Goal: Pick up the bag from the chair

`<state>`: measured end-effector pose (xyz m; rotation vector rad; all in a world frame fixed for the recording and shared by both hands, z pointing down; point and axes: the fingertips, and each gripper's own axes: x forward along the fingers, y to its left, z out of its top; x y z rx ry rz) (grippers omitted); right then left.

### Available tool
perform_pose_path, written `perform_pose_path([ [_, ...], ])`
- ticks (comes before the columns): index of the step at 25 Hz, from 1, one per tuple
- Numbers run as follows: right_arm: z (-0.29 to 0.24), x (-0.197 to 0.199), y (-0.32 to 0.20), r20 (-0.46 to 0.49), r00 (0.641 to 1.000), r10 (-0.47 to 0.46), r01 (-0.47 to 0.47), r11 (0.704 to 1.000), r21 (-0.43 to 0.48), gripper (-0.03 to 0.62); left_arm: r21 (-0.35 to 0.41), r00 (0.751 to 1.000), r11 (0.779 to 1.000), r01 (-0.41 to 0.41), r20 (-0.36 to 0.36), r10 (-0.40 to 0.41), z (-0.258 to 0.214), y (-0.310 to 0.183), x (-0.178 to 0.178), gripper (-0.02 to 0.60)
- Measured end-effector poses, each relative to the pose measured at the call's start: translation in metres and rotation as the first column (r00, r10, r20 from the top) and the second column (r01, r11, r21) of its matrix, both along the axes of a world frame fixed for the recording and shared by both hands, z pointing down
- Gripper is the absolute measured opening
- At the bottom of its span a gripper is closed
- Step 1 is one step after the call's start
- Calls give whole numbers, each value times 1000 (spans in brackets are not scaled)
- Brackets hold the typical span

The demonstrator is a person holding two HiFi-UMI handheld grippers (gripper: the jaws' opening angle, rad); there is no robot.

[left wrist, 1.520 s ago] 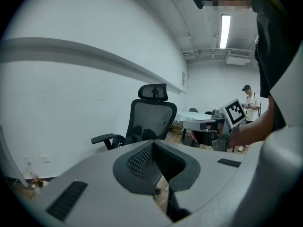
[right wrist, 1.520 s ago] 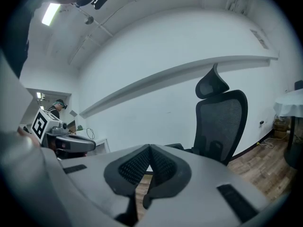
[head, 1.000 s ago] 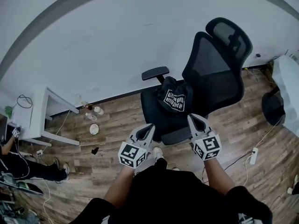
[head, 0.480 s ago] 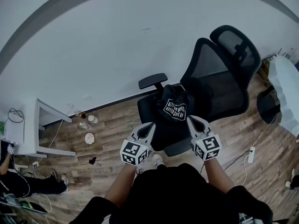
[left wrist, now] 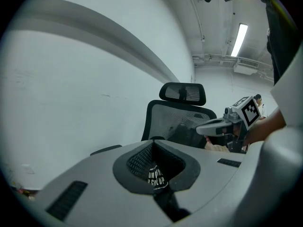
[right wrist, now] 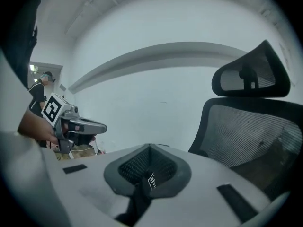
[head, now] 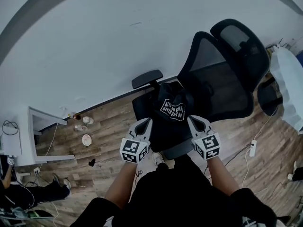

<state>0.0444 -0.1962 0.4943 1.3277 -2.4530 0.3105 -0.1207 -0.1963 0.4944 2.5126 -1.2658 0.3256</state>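
Observation:
A black bag with white print lies on the seat of a black mesh office chair. My left gripper hangs at the seat's front left, just left of the bag, jaws shut and empty. At the front right, my right gripper is also shut with nothing in it. In the left gripper view the bag's print shows through the hole behind the closed tips, and the right gripper and chair back lie beyond. The right gripper view shows its closed tips, the print and the left gripper.
The chair's armrest juts out left of the bag. A white table and small items on the wood floor are at the left. A power strip and a white object are at the right. A white wall stands behind.
The chair and bag have come closer in the head view. Both grippers have moved forward and now flank the bag at the seat's front edge. Their jaws stay shut.

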Motion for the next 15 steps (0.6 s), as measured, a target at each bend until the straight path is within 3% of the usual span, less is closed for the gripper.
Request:
perform_pose_path([
  [10, 35, 10, -56, -31, 999, -17, 15, 998, -59, 20, -17, 999, 1000, 7, 35, -7, 14, -55, 22, 21],
  [15, 72, 20, -85, -60, 998, -5, -3, 991, -135, 21, -73, 994, 997, 2, 105, 6, 54, -91, 29, 21],
])
